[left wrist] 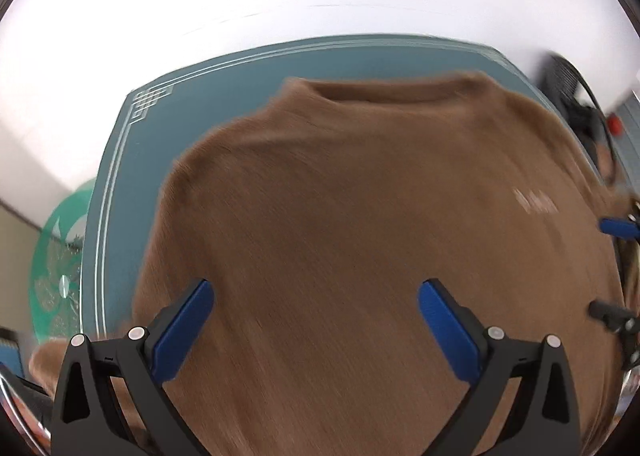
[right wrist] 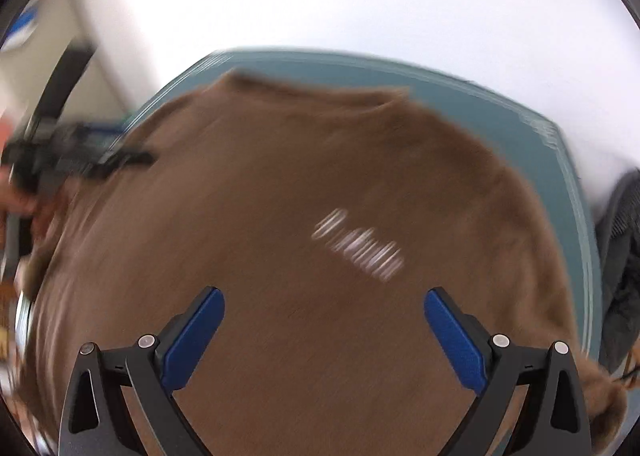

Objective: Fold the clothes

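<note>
A brown sweater (left wrist: 360, 216) lies spread flat on a teal table (left wrist: 120, 184), collar at the far side. A small white print (right wrist: 358, 246) marks its chest. My left gripper (left wrist: 316, 292) hangs above the sweater's left half, jaws wide open, nothing between the blue pads. Over the right half my right gripper (right wrist: 325, 300) is also open and empty above the cloth. Each gripper shows at the edge of the other's view: the right gripper (left wrist: 616, 268) on the right, the left gripper (right wrist: 80, 152) on the left. Both views are blurred by motion.
The teal table (right wrist: 520, 128) has a white line border and stands against a white wall. A green patterned round object (left wrist: 60, 268) sits below its left edge. Dark equipment (left wrist: 576, 96) is at the back right, a grey cloth (right wrist: 624, 256) to the right.
</note>
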### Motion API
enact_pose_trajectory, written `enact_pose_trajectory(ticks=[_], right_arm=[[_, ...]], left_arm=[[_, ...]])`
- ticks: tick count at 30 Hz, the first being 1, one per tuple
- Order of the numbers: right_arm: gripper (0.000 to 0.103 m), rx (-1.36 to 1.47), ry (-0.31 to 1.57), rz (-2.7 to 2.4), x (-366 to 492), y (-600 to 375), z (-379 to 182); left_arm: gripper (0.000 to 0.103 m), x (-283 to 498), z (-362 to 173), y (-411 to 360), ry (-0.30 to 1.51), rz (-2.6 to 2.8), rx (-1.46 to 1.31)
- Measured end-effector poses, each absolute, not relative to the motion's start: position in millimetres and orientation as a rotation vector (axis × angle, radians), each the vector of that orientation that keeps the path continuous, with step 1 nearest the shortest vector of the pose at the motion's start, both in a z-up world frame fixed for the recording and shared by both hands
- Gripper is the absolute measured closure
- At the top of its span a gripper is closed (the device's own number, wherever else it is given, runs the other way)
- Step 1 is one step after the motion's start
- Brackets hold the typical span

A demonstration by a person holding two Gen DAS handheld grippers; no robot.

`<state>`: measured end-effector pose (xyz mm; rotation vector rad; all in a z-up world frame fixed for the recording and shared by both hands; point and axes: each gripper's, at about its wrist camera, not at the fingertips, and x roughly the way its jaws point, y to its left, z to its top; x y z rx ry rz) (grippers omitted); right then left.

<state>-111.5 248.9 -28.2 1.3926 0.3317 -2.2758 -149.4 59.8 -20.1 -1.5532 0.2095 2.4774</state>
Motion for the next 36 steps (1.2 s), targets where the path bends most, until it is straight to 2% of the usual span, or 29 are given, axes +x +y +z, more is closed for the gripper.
enact_pose_trajectory(ticks=[7,10,12,17,21,26,30,32,36], right_arm=[[0.002,1.38,0.556,-2.131,14.6,237.7,-45.3],[0.002,1.405,0.597,-2.094,50.7,242.3,-58.7],[0.002,1.425,0.608,-2.076,69.5,249.5,-68.4],[0.001,1.374,0.487,-2.137,97.3,280.6,-70.1],[0.001,1.296,0.454,-2.206,111.3,289.2,-71.3],[0.001,1.279,0.435,-2.234,119.4,292.6,-69.9],[0.001,1.247,0.418,-2.256,100.4,287.9,-77.3],[0.001,1.241,0.415,-2.259,98.3,285.7,-78.1],[0.001,1.235,0.416,-2.262,98.3,284.7,-77.6]], left_arm=[[0.0,-16.3,-28.2,83.5,0.415,2.342,-1.492],[0.0,38.4,-33.8,78.1,0.454,2.301,-1.491],[0.0,70.0,-38.1,62.8,0.426,2.269,-1.505],[0.0,126.1,-50.9,31.5,0.445,2.295,-1.513],[0.0,136.6,-57.1,4.9,0.228,2.335,-1.511],[0.0,129.5,-49.9,11.8,0.271,2.337,-1.556],[0.0,116.9,-23.2,22.0,0.278,2.377,-1.523],[0.0,107.4,-3.5,25.0,0.175,2.381,-1.484],[0.0,80.1,27.9,26.7,-0.177,2.356,-1.4]])
